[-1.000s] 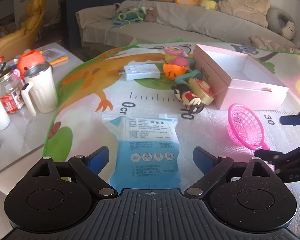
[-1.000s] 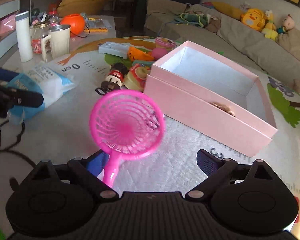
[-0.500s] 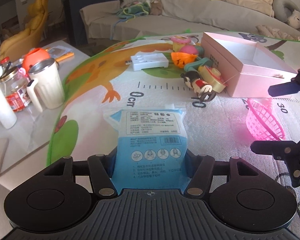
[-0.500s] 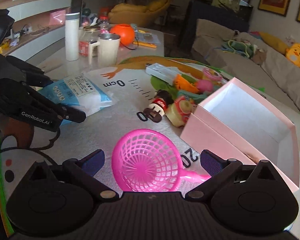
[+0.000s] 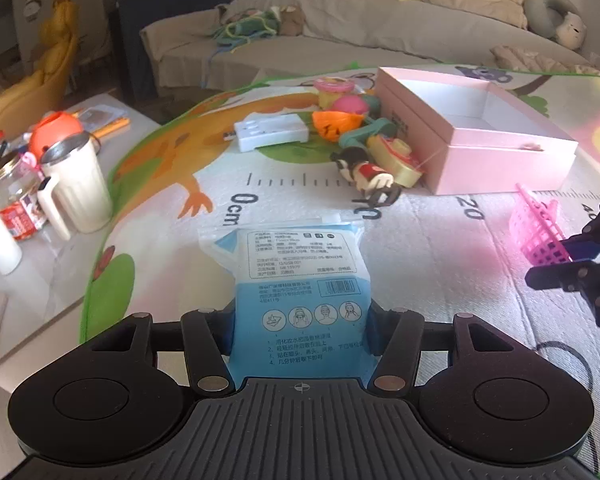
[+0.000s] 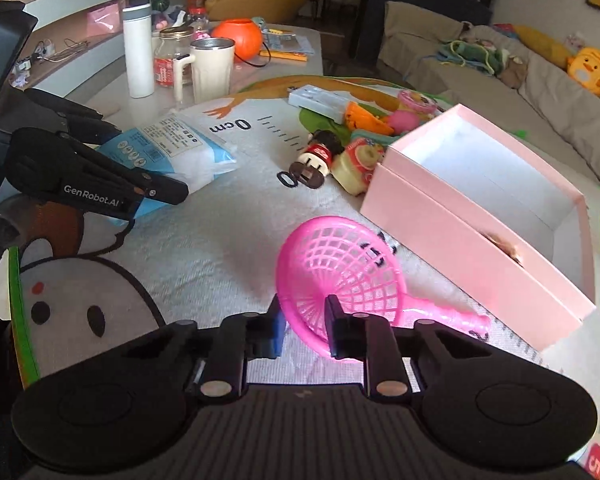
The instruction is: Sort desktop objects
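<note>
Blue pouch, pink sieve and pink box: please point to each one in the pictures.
Blue pouch (image 5: 300, 276), left wrist view, on its printed face.
Pink sieve (image 6: 340, 268), right wrist view, on its mesh bowl.
Pink box (image 6: 460, 236), right wrist view, on its near outer wall.

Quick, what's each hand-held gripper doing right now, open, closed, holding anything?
Left hand-held gripper: closed on the blue pouch.
Right hand-held gripper: closed on the rim of the pink scoop net.

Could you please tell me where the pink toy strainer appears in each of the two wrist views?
Left wrist: pink toy strainer at the far right edge, in the right claw.
Right wrist: bottom centre, between the claw fingers.
Shared landmark: the pink box.
</note>
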A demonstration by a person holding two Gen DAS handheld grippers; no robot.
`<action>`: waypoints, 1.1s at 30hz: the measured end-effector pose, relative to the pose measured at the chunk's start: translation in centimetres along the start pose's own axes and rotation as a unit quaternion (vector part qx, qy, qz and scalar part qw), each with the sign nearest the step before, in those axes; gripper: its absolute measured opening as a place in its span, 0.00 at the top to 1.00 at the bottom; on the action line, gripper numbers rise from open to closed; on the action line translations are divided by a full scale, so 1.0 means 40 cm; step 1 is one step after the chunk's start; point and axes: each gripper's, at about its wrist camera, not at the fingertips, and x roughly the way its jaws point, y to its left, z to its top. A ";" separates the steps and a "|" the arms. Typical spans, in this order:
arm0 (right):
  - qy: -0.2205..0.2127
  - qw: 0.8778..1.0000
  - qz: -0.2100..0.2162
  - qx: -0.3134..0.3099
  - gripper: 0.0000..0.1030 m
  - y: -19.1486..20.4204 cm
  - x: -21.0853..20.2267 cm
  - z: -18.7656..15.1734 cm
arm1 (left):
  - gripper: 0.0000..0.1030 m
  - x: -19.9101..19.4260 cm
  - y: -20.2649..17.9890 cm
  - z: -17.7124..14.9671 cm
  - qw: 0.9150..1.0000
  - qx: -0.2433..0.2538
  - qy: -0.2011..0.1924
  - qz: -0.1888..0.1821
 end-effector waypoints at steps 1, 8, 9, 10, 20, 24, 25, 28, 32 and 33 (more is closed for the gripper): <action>-0.001 1.000 -0.007 0.006 0.87 -0.003 -0.015 -0.007 | 0.42 -0.012 -0.009 -0.002 1.000 0.009 -0.005 -0.004; -0.056 0.997 -0.027 0.054 0.94 -0.045 -0.183 -0.008 | 0.43 -0.103 -0.054 0.024 0.998 0.019 -0.037 -0.052; -0.065 0.995 -0.026 0.064 0.94 -0.057 -0.211 0.000 | 0.43 -0.117 -0.056 0.037 0.997 0.016 -0.044 -0.059; -0.076 0.994 -0.027 0.074 0.94 -0.070 -0.241 0.010 | 0.43 -0.137 -0.064 0.056 0.996 0.014 -0.057 -0.067; -0.150 0.973 -0.014 0.178 0.94 -0.265 -0.363 0.147 | 0.43 -0.085 -0.202 0.302 0.984 0.040 -0.138 -0.110; -0.147 0.960 -0.012 0.239 0.94 -0.391 -0.284 0.234 | 0.38 0.032 -0.252 0.416 0.981 0.018 -0.161 -0.108; -0.139 0.957 -0.007 0.255 0.94 -0.426 -0.254 0.253 | 0.36 0.058 -0.258 0.432 0.982 0.015 -0.157 -0.107; -0.103 0.951 -0.012 0.292 0.79 -0.506 -0.154 0.286 | 0.19 0.085 -0.243 0.422 0.983 0.002 -0.143 -0.112; -0.075 0.951 -0.040 0.297 0.59 -0.538 -0.064 0.275 | 0.07 0.075 -0.184 0.328 0.986 0.002 -0.133 -0.097; -0.069 0.951 -0.043 0.298 0.59 -0.543 -0.048 0.270 | 0.07 0.074 -0.163 0.298 0.988 0.002 -0.126 -0.086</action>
